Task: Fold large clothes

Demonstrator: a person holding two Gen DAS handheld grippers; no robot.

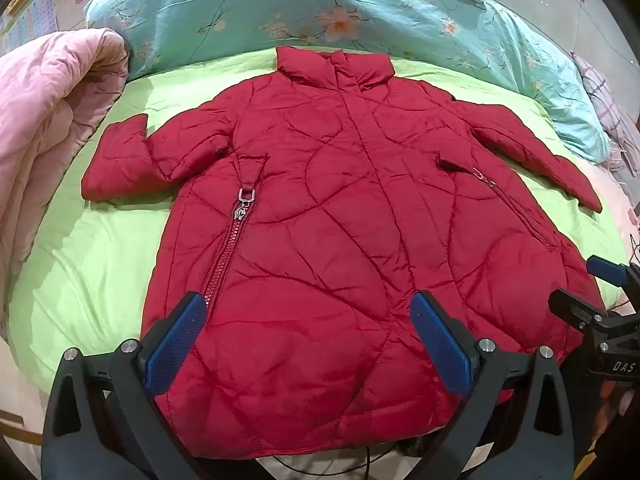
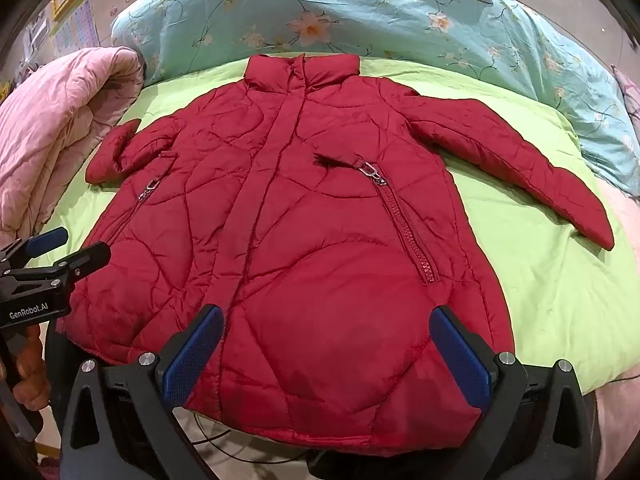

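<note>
A red quilted jacket lies flat and front up on a light green sheet, collar at the far end, both sleeves spread outward. Its left sleeve cuff is bent back on itself. My left gripper hovers open over the hem on the jacket's left half, blue pads wide apart, nothing between them. My right gripper hangs open over the hem of the same jacket on its right half. Each gripper shows at the edge of the other's view: the right gripper and the left gripper.
A bunched pink quilt lies along the left of the bed. A turquoise floral duvet is piled behind the collar. Green sheet stretches right of the jacket. A dark cable runs on the floor below the hem.
</note>
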